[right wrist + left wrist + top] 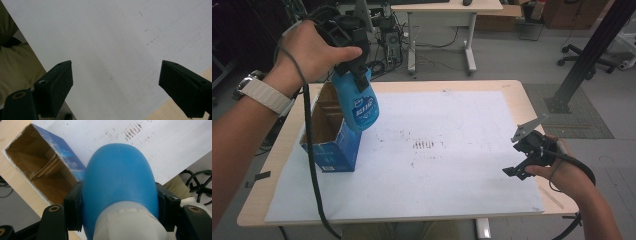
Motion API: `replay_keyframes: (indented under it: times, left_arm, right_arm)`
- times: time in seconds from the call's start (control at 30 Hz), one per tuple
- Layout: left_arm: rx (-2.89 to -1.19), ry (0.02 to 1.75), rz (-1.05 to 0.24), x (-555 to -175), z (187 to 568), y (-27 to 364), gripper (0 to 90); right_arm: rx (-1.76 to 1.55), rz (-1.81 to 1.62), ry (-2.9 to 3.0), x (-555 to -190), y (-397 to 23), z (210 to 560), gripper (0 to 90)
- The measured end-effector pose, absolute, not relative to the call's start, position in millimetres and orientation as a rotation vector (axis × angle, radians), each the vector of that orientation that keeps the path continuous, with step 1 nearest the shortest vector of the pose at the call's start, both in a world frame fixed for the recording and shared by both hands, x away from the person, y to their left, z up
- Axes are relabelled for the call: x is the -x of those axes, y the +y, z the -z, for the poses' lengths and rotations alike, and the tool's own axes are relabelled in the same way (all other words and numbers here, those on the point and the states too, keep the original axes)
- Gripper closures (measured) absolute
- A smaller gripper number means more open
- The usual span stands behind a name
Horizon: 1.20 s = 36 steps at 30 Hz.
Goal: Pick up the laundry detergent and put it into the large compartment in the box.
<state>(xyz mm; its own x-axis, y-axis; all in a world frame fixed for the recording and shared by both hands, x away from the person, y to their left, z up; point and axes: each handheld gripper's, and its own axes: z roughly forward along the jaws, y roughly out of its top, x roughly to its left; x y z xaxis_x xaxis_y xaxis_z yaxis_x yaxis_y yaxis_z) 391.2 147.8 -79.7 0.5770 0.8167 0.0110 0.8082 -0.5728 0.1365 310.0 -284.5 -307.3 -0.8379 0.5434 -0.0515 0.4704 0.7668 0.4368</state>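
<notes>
White paper sheet [452, 150] covers most of a pale wooden table [517, 90] in a workshop room, with a second desk [447, 7] and tangled cables on the grey floor beyond it. Near the sheet's far left corner stands an open blue cardboard box [332, 145], its brown inside showing and its mouth facing up. Just above and beside that box, toward the middle of the sheet, the left gripper [357, 75] hangs in the air, its black jaws clamped on the sides of a blue bottle [359, 107] that points bottom-down, clear of the paper; the left gripper view looks along the bottle [120, 177] toward the box [42, 167] below it. A person's left hand [312, 52], with a pale watch strap [264, 95] on the wrist, carries that gripper. Well away from the box, at the sheet's near right edge, the right gripper [524, 160] rests low in the right hand [567, 177], its jaws standing wide apart with nothing between them over bare paper [112, 50].
</notes>
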Motion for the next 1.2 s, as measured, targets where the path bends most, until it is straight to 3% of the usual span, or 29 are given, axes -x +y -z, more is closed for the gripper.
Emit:
replay_keyframes:
  times: [1.2]
  left_arm:
    - [-2.412, 1.788, -0.101, -399, 55, 210, 37.5]
  right_arm:
    - [-0.769, -0.631, 2.787, -320, -279, 302, 12.0]
